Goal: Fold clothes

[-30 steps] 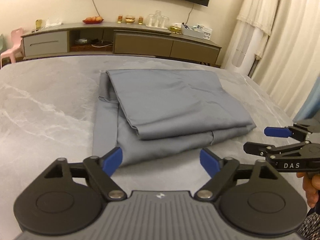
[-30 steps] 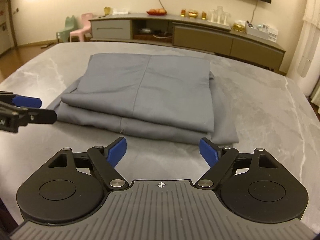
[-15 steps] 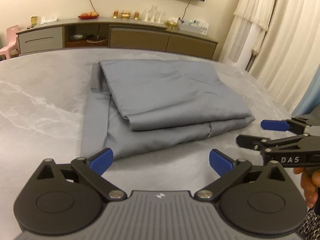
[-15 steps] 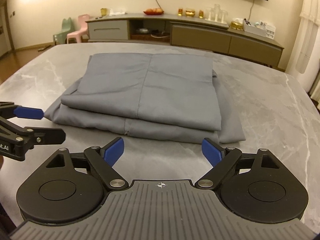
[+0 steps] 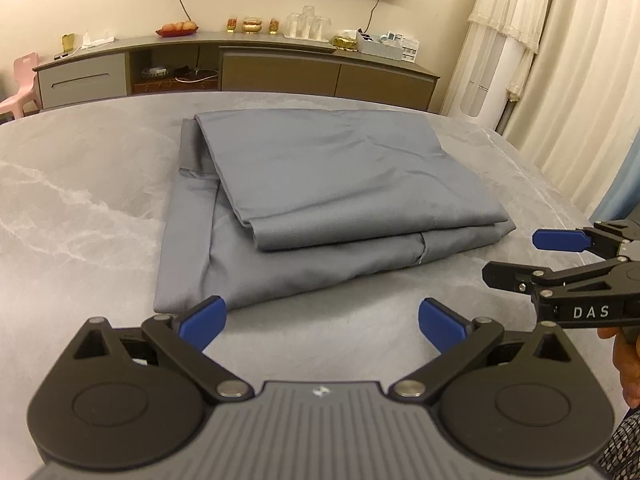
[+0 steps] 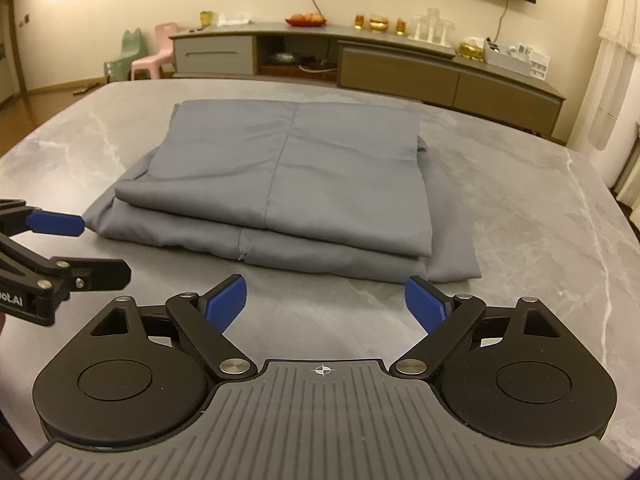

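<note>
A grey garment (image 5: 320,196) lies folded in layers on the grey marble table (image 5: 72,208); it also shows in the right wrist view (image 6: 288,188). My left gripper (image 5: 320,322) is open and empty, just short of the garment's near edge, its left fingertip close to the near left corner. My right gripper (image 6: 325,303) is open and empty, a little short of the near edge. The right gripper shows at the right of the left wrist view (image 5: 560,256); the left gripper shows at the left of the right wrist view (image 6: 68,244).
A long low sideboard (image 5: 240,68) with glasses, fruit and boxes stands behind the table. Small plastic chairs (image 6: 152,56) stand at the far left. Curtains (image 5: 580,80) hang to the right. The table edge curves off on the right (image 6: 600,184).
Both grippers have drawn back slightly from the garment and stay open. The garment has not moved.
</note>
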### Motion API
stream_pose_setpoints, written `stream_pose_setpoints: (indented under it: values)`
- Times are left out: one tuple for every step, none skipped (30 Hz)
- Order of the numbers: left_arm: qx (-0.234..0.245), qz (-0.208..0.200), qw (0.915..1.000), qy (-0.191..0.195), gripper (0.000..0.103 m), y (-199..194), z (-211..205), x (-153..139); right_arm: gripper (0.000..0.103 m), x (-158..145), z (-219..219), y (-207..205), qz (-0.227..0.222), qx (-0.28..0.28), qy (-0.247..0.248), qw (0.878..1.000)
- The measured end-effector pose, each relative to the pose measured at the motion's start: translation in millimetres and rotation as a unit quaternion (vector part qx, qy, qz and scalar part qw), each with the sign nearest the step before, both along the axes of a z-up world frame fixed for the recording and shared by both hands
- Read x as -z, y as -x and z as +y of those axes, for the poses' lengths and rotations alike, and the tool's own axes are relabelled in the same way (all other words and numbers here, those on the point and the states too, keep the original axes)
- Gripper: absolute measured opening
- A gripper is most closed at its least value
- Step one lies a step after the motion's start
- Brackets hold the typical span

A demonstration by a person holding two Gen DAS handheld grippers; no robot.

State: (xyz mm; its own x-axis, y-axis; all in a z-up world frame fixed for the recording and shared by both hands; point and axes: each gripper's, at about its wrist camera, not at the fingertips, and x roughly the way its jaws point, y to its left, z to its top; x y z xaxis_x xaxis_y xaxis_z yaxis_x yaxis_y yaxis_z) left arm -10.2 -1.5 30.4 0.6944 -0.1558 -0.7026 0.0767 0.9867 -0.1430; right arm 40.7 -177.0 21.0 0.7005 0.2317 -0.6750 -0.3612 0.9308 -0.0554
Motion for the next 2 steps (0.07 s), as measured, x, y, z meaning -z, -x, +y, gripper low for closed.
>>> stream_pose_setpoints:
  values:
    - [-0.001, 0.002, 1.0, 0.0, 0.103, -0.4, 0.2, 0.3, 0.089, 0.6, 0.3, 0.1, 0.0, 0.0, 0.003, 1.0]
    - [-0.001, 0.004, 1.0, 0.001, 0.103, -0.9, 0.3, 0.7, 0.089, 1.2, 0.8, 0.1, 0.001, -0.001, 0.005, 1.0]
